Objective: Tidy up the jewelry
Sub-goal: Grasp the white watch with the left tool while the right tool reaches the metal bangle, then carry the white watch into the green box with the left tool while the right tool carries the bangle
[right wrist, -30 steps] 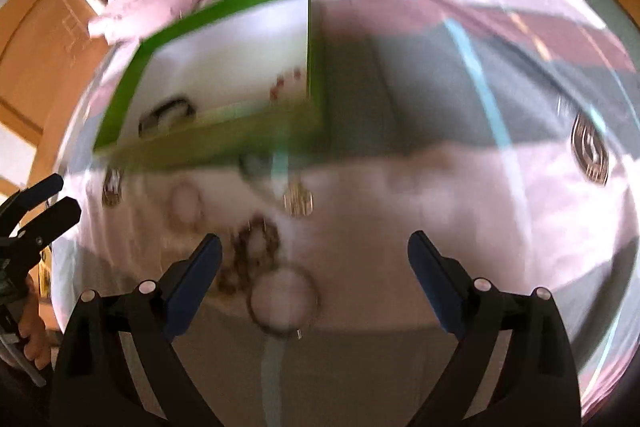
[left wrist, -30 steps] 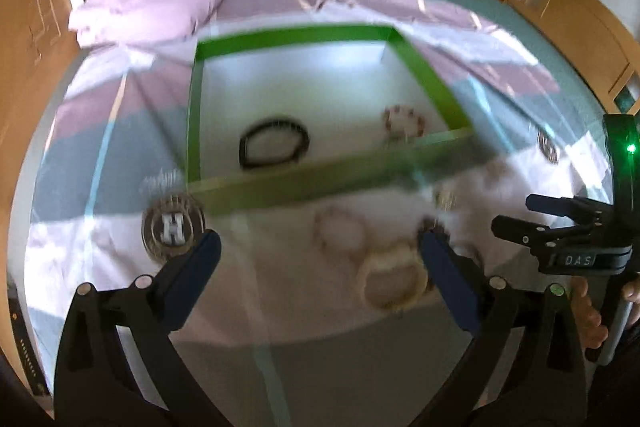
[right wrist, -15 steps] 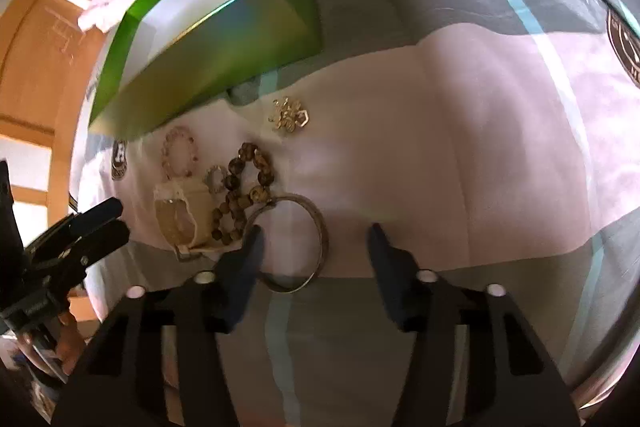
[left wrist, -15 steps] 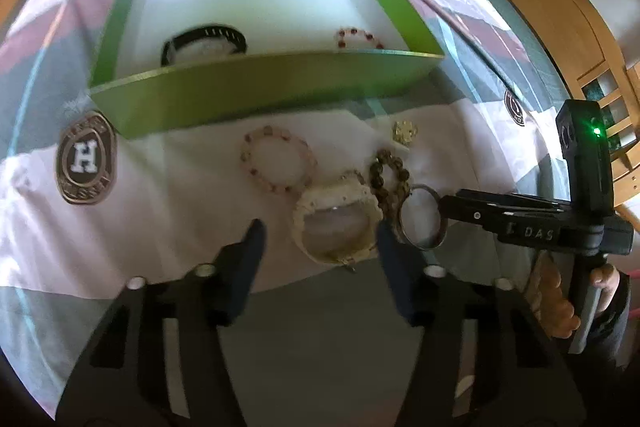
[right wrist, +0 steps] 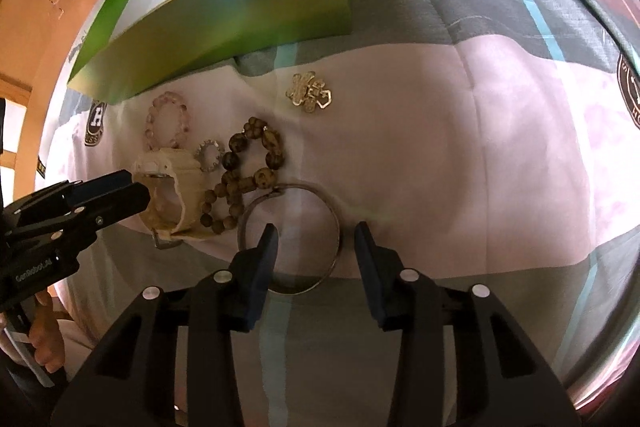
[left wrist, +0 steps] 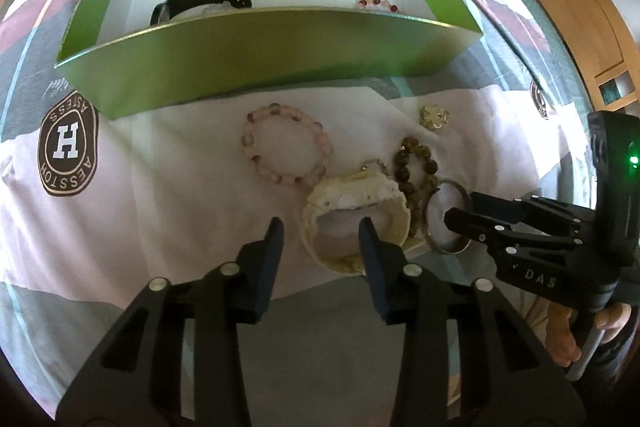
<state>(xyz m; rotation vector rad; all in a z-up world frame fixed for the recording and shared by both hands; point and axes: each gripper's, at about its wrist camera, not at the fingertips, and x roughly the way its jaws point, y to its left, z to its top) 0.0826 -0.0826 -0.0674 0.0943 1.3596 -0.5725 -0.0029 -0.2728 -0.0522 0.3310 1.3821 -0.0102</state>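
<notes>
near bed's front edge, left hand-held gripper [left wrist: 320,235] is straddling cream watch [left wrist: 354,217], right hand-held gripper [right wrist: 314,239] straddling silver bangle [right wrist: 290,239]; both part-open w/ nothing gripped, prob lining up for green box [left wrist: 260,43].

Green box [left wrist: 260,55], cream watch [left wrist: 352,203], pink bead bracelet [left wrist: 286,145], brown bead bracelet [right wrist: 244,171]

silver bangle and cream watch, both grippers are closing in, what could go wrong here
The silver bangle touches the brown bead bracelet, so lifting it may drag the beads. The cream watch lies against those beads too. The left gripper and right gripper work close together and could collide.
</notes>
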